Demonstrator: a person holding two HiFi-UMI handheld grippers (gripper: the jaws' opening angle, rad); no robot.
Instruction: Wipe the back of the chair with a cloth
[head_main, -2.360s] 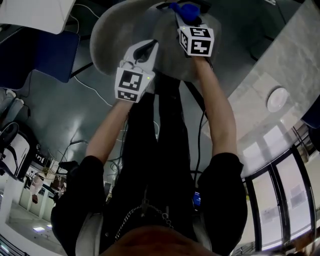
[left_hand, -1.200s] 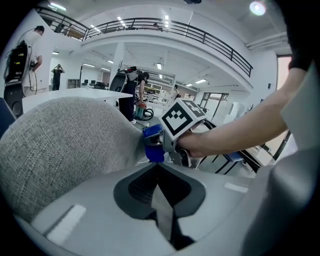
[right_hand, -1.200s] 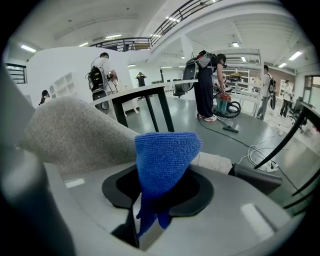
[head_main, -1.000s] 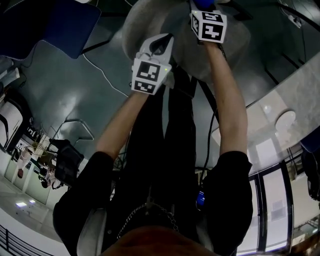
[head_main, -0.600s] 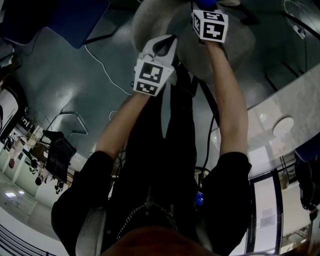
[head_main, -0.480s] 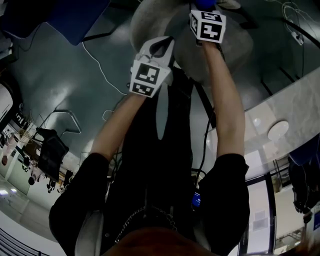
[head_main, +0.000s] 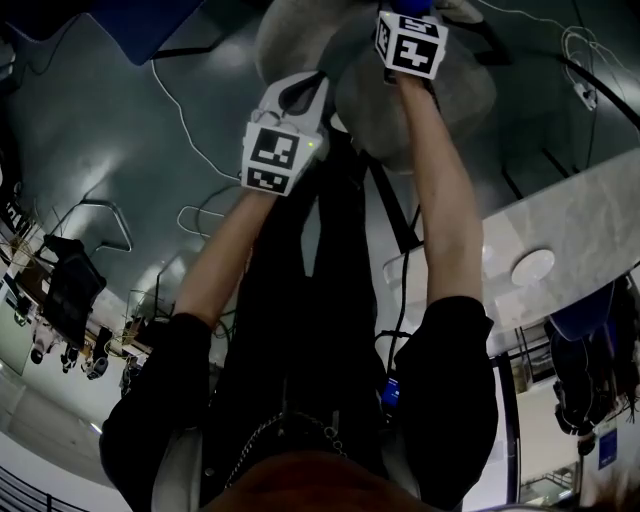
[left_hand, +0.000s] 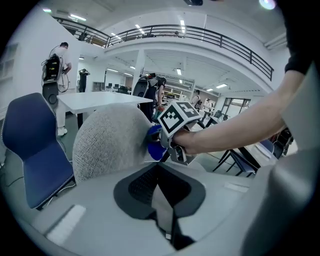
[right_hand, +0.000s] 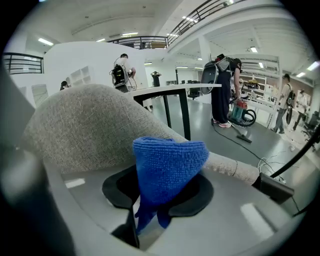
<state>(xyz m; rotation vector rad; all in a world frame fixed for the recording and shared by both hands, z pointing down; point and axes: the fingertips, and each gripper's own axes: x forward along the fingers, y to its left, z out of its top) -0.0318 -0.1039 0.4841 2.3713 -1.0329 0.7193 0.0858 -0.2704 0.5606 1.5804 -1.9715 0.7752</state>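
The grey fabric chair back (right_hand: 85, 130) rises just ahead of my right gripper (right_hand: 150, 220), which is shut on a blue cloth (right_hand: 167, 165); the cloth stands up in a bunch close to the fabric. In the left gripper view the same chair back (left_hand: 107, 140) stands at the left, and the cloth (left_hand: 155, 147) is pressed to its right side below the right gripper's marker cube (left_hand: 177, 117). My left gripper (left_hand: 161, 200) is shut with nothing in it and is held short of the chair. From the head view both grippers reach over the chair (head_main: 420, 95), left (head_main: 300, 92) and right (head_main: 400, 15).
A blue chair (left_hand: 30, 145) stands left of the grey one, with a white table (left_hand: 100, 102) behind. A pale stone counter (head_main: 560, 230) runs at the right. Cables (head_main: 190, 130) lie on the floor. Several people stand further back, one beside a vacuum cleaner (right_hand: 245, 117).
The head camera has swung, so the floor and counter have shifted in view. Both grippers stay at the chair, the right one still on the cloth near its top.
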